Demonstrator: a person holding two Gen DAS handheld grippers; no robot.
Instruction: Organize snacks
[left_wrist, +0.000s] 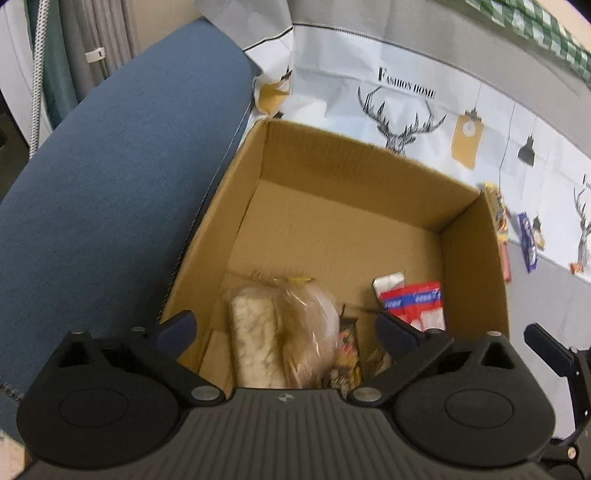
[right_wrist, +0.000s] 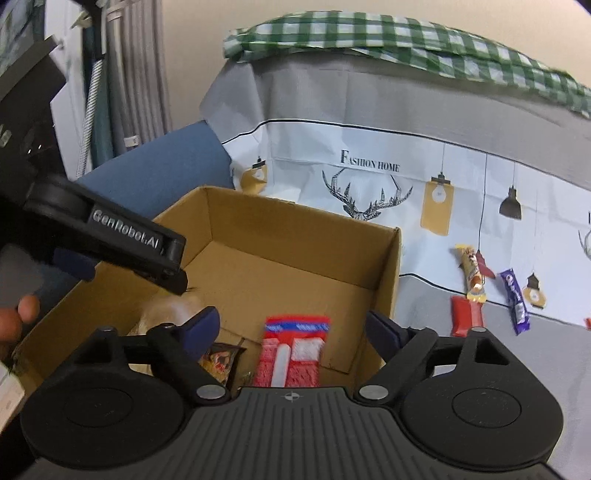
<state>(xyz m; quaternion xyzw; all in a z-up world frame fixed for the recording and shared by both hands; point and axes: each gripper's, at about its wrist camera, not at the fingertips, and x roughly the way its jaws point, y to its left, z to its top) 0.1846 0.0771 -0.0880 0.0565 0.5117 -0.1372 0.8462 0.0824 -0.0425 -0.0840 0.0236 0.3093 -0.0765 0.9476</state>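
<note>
Beige wall (right_wrist: 184, 74): plain, seen at the far side above the furnishings. Grey pleated curtain (right_wrist: 136, 74): hung at the far left, with a white-and-grey braided hose (right_wrist: 88, 122) and a dark green strip beside it. Blue upholstered surface (left_wrist: 110, 166): fabric-covered, curved by the lens, placed at the left. Printed cloth (right_wrist: 369, 140): grey with a white band, marked "FASHION HOME", decorated with deer heads, yellow tags and black hanging lamps; spread across the table and draped upward at the far side. Green-and-white checked cloth (right_wrist: 369, 33): laid along the far top edge. Lighting: even, indoor.
</note>
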